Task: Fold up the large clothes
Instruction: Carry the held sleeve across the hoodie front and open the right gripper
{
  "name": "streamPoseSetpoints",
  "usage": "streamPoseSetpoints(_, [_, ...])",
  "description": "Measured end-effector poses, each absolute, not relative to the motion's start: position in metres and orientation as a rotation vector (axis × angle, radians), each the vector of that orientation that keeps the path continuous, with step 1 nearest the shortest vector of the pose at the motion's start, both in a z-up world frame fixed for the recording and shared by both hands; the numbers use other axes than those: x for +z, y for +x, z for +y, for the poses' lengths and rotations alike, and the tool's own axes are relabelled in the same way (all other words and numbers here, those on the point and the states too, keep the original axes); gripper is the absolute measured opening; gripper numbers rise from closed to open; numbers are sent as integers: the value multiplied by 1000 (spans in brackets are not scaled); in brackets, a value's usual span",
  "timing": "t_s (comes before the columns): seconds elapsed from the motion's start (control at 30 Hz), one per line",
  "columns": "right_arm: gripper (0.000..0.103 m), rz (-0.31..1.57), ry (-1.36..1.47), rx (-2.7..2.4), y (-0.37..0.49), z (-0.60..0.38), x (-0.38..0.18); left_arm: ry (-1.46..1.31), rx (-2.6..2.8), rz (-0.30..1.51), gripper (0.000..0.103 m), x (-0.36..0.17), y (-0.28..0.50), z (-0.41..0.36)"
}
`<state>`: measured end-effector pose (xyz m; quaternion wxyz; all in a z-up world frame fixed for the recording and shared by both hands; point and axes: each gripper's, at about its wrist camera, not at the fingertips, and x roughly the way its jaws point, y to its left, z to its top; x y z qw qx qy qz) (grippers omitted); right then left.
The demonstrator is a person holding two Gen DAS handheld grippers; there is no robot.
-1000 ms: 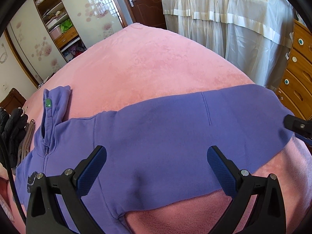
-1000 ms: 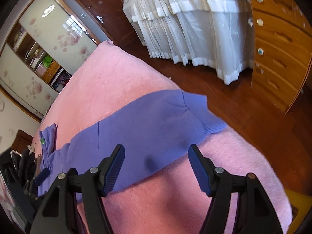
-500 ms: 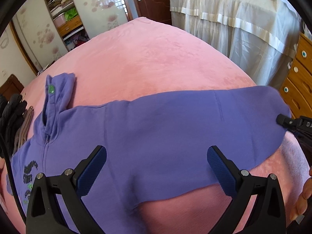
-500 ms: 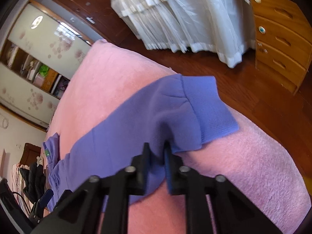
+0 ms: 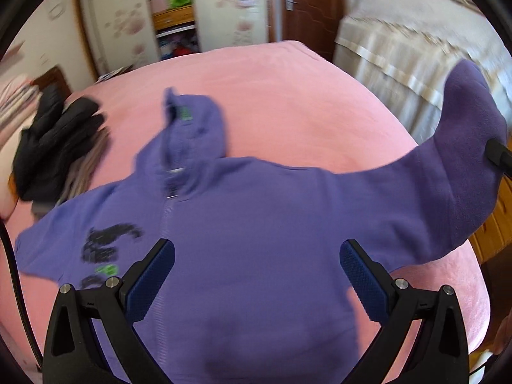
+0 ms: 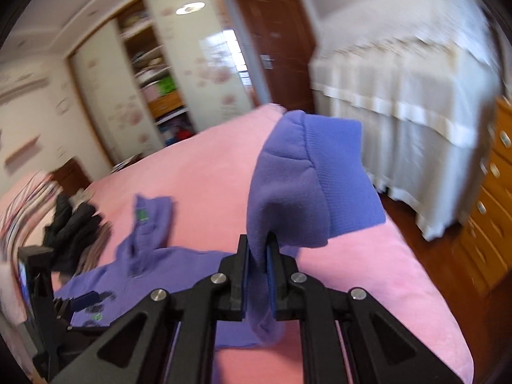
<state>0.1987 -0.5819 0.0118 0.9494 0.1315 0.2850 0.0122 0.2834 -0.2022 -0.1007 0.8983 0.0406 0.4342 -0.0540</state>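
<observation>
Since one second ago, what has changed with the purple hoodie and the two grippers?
The right gripper closed on the hoodie's sleeve and lifted it off the pink bed. The left gripper stayed open over the hoodie's body, which still lies flat.

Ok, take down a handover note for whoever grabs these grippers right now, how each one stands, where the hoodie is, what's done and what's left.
Right gripper: shut on the sleeve near its ribbed cuff, sleeve raised off the bed.
Left gripper: open, empty, above the hoodie's body.
Purple hoodie: spread front-up on the pink bed, hood pointing away, the other sleeve lying flat at the left edge of the view.
Done: one sleeve picked up.
Left: probably lay this sleeve across the chest, fold the other one in, then fold the body.
Dark clothes sit beside the hood; likely next.
</observation>
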Motion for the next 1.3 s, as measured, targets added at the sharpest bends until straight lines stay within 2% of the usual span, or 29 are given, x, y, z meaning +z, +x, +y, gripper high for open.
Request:
streamPoseSetpoints(0.1, [10, 590, 189, 89, 209, -526, 17, 29, -57, 892, 102, -99, 279, -147])
streamPoseSetpoints(0.23, [10, 653, 103, 148, 232, -457, -3, -40, 10, 916, 102, -117, 278, -80])
streamPoseSetpoints(0.47, [14, 828, -46, 194, 263, -355, -84, -200, 77, 1010, 102, -168, 285, -2])
streamPoseSetpoints(0.57, [21, 905, -73, 227, 265, -325, -120, -239, 73, 1035, 102, -186, 287, 14])
streamPoseSetpoints(0.7, [45, 949, -97, 271, 260, -306, -138, -273, 45, 1045, 102, -199, 290, 24])
streamPoseSetpoints(0.73, [47, 948, -100, 287, 255, -302, -139, -280, 31, 1046, 102, -202, 291, 25])
streamPoseSetpoints(1.0, [48, 910, -133, 319, 217, -308, -117, -272, -124, 1044, 101, -199, 298, 1])
streamPoseSetpoints(1.3, [48, 847, -90, 224, 187, -371, -93, -269, -307, 1133, 101, -206, 311, -53])
